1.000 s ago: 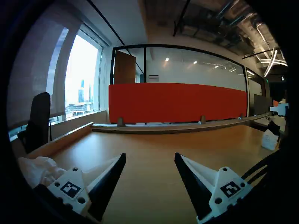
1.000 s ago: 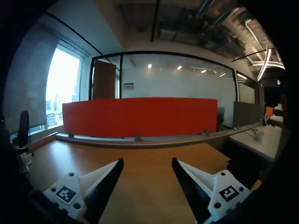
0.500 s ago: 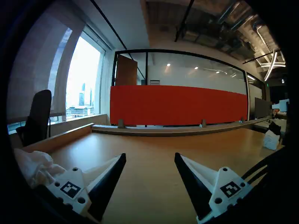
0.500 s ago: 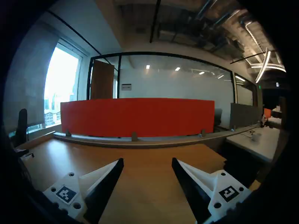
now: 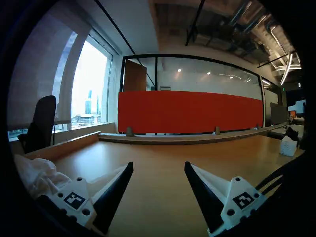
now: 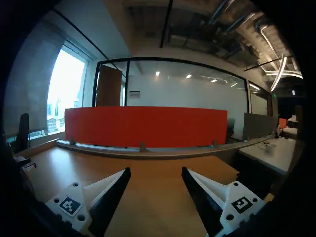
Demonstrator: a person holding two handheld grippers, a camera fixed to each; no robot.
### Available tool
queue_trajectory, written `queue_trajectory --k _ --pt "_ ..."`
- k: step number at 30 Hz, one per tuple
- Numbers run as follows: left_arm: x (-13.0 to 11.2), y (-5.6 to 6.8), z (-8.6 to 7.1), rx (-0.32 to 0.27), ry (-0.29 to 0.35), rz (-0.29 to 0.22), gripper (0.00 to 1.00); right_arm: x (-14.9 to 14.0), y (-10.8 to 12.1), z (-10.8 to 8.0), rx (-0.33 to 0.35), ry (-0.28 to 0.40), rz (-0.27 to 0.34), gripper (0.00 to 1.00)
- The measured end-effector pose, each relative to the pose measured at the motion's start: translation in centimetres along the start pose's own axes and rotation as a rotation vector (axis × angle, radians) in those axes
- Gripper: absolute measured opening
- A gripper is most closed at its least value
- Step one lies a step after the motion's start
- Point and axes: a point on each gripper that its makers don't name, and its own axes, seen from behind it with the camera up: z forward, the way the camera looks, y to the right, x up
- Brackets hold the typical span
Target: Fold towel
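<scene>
Both grippers gape wide, gripping nothing: the left gripper (image 5: 158,163) and right gripper (image 6: 155,169) hang low over a wooden desk (image 5: 166,154). In the left gripper view, a crumpled white towel (image 5: 36,175) lies just beside the left finger. Broad desktop stretches ahead to the far edge, under a red partition (image 5: 189,112).

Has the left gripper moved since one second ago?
Yes, slightly: the left gripper tipped upward, since the red partition now sits lower in its view.

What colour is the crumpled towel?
White towel, best in the left gripper view.
</scene>
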Motion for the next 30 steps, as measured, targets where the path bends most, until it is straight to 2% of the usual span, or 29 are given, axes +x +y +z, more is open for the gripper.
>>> queue_trajectory --k 15,30 --pt "0.1 0.1 -0.1 -0.003 0.011 0.010 0.96 -0.1 0.6 0.3 0.002 0.013 0.014 1.00" --pt "0.1 0.2 -0.2 -0.002 0.011 0.011 0.96 -0.8 1.1 1.0 0.015 0.047 -0.024 1.00"
